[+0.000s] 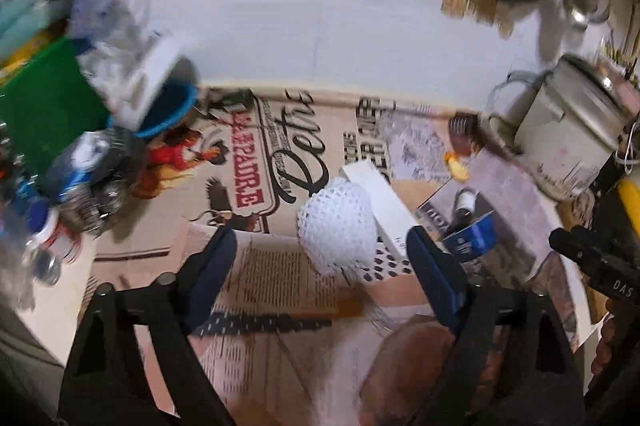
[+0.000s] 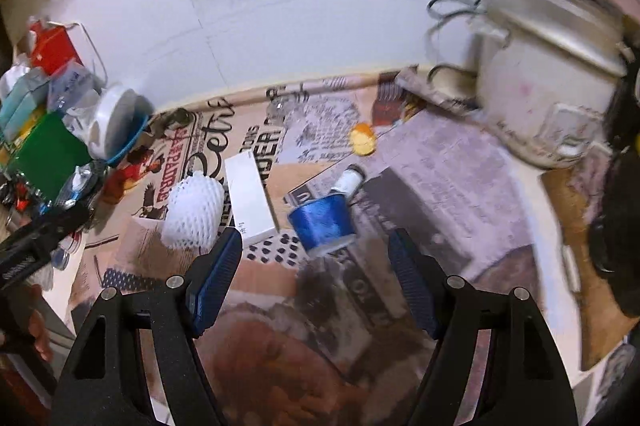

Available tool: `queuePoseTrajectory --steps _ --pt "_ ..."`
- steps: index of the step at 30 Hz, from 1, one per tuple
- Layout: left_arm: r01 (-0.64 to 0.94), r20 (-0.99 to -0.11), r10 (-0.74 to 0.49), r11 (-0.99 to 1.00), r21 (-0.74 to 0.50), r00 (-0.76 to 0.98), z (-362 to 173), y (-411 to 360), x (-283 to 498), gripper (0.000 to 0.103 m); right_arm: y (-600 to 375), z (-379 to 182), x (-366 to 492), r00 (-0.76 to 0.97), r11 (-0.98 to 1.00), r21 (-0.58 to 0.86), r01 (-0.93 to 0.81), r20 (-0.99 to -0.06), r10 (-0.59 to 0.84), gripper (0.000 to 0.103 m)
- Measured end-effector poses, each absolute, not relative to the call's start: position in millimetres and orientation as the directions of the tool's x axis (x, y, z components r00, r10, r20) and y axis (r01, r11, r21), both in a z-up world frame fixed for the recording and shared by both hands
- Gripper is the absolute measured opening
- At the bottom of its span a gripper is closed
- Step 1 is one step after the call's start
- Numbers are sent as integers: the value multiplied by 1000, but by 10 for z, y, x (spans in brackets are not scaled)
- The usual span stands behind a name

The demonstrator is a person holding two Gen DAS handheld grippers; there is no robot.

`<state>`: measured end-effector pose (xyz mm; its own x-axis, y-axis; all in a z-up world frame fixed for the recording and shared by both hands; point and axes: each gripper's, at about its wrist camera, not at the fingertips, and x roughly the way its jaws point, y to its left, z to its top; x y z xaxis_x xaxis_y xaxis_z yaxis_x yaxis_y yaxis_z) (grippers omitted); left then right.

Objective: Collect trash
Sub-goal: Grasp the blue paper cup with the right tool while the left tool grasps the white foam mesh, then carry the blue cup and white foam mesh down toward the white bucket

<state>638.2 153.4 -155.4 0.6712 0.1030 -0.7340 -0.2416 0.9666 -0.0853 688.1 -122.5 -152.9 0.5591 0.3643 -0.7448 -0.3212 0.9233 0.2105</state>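
The white foam net point(image 1: 338, 226) lies on the table point(image 1: 256, 290) beside a white box point(image 1: 380, 201), framed by the wide, empty left gripper point(image 1: 320, 258). Only the right wrist view shows the whole blue cup point(image 2: 322, 224), beyond the box, ahead of the equally wide, empty right gripper point(image 2: 316, 258). Left-edge clutter is blurred.

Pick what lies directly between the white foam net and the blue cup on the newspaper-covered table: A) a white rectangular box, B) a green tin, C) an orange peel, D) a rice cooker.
A: the white rectangular box lies on the newspaper between the white foam net and the blue cup.
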Motion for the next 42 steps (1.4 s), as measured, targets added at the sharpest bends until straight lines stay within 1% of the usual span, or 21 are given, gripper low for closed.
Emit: queuePoseTrajectory --steps 6,10,14,19,20,21,22,23,24,26,28,29,30,33,35,39,42 --pt "-194 -823 6 973 -126 568 -2084 1650 7004 84 -1006 -1858 7265 485 926 205 -316 -805 343 72" --pt "-223 -879 -6 967 -127 478 -2385 1688 7287 85 -894 -2078 7438 444 933 156 -325 -845 297 72" --pt "-238 -893 -63 953 -187 446 -2606 1697 7403 85 -864 -2270 7574 408 936 128 -327 -875 262 72" --pt "-223 -901 -96 953 -207 424 -2773 1622 7459 85 -848 -2431 7652 360 927 184 -327 -882 303 72" --pt "-222 -901 -108 951 -217 420 -2795 1615 7469 85 -837 -2452 7658 349 923 197 -329 -883 313 72" --pt "-223 -902 -119 948 -228 414 -2821 1612 7486 84 -834 -2466 7661 341 921 213 -327 -882 325 65" --pt "-225 -902 -126 946 -235 413 -2831 1615 7496 84 -832 -2474 7658 338 919 222 -326 -881 333 63" --pt "-228 -898 -134 942 -247 420 -2838 1614 7492 78 -838 -2472 7647 337 916 232 -327 -877 342 63" --pt "-234 -893 -138 938 -257 428 -2840 1614 7486 70 -840 -2474 7640 340 916 237 -325 -874 347 63" --pt "-234 -887 -155 932 -278 434 -2831 1611 7479 60 -857 -2457 7604 348 914 243 -326 -868 355 63" --pt "-240 -884 -152 930 -280 443 -2805 1605 7461 52 -893 -2424 7555 351 909 253 -330 -862 367 62" --pt "-243 -882 -139 931 -271 450 -2777 1598 7441 47 -925 -2395 7520 356 907 259 -331 -856 375 62" --pt "-249 -881 -107 937 -244 461 -2732 1583 7411 44 -949 -2370 7497 361 905 265 -332 -851 381 62" --pt "-261 -874 -47 946 -195 483 -2609 1558 7322 38 -1030 -2267 7399 372 897 282 -339 -836 404 62" --pt "-274 -864 -31 942 -193 502 -2511 1551 7238 37 -1108 -2179 7324 380 891 293 -347 -825 419 62" --pt "-282 -838 -28 935 -214 545 -2272 1453 7004 37 -1268 -2008 7172 408 879 291 -379 -799 441 62" --pt "-291 -808 12 936 -198 589 -2037 1248 6734 37 -1420 -1836 7014 441 871 262 -415 -780 444 62"
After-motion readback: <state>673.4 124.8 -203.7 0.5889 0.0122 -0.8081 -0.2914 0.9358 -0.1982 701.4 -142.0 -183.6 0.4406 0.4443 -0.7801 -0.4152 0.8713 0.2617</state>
